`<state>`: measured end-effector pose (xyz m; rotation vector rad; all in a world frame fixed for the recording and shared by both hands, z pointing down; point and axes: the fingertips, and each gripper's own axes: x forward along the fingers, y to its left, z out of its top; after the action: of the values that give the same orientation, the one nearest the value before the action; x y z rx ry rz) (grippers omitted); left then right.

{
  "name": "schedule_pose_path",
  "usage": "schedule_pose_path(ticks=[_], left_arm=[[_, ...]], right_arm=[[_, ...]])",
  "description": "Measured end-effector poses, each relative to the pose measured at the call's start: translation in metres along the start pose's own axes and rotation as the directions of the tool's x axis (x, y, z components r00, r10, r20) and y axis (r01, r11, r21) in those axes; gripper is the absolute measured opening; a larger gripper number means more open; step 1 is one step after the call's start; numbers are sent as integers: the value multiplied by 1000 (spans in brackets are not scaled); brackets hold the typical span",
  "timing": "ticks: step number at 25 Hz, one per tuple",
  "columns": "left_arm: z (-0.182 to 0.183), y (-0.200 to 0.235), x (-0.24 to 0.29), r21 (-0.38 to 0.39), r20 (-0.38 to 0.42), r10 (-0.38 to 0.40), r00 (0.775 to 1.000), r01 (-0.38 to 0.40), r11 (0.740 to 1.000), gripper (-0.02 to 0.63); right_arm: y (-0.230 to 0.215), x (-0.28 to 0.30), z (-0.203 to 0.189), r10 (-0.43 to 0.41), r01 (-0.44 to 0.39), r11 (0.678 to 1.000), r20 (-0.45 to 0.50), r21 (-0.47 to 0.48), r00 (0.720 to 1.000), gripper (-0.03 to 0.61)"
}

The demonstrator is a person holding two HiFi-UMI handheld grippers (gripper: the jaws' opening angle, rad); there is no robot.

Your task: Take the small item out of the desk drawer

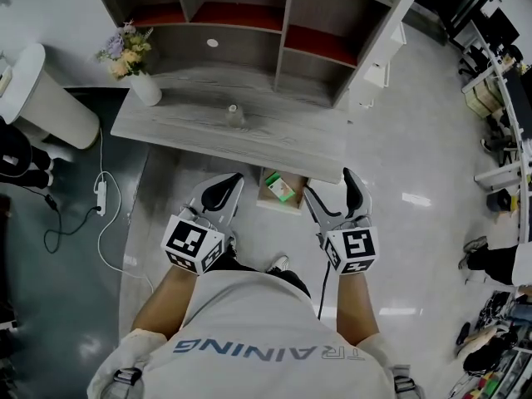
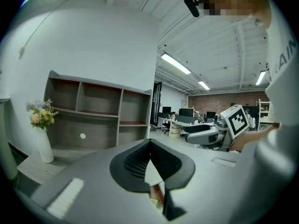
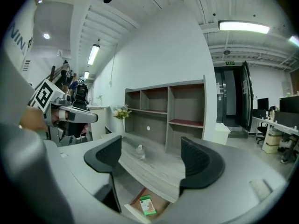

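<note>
With your right tongs point(image 1: 331, 185) wide and empty, your left tongs point(image 1: 229, 186) closed on nothing, and the small box point(image 1: 283, 191) lying in the open drawer point(image 1: 269, 204) just below the tabletop point(image 1: 249, 131), a steep reach may clip that edge or push the box back.

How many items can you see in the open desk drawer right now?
1: a small green-and-white box lying in the open drawer. The drawer's rear sits under the desk, so more may be hidden.
</note>
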<state>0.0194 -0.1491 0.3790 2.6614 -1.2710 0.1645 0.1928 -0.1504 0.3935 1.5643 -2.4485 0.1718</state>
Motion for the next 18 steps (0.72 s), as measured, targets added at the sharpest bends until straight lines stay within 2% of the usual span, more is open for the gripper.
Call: schedule_pose_path(ticks=[4,6,10,13,18], left_arm=[[-1,4,-1,-8,2,12,1000,-12,1000,2],[-2,5,-2,-13,1,14,1000,-14,1000,2],[-7,7,-4,-21,-9,17,1000,-17,1000,2],[-13,10,-5,-38,-25,22,999,-23,999,2],[-29,18,-4,-73,-51,30,998,-33,997,2]], right_arm=[[8,6,0,31,-32,999,-10,-39,999,519],[12,8,-3,48,-49,998,-20,-39,999,553],[18,13,-18,67,-69,997,-67,-30,996,571],[21,19,-42,72,-79,996,-144,-45,987,571],[32,35,-106,76,-109,991,-324,-83,943,571]])
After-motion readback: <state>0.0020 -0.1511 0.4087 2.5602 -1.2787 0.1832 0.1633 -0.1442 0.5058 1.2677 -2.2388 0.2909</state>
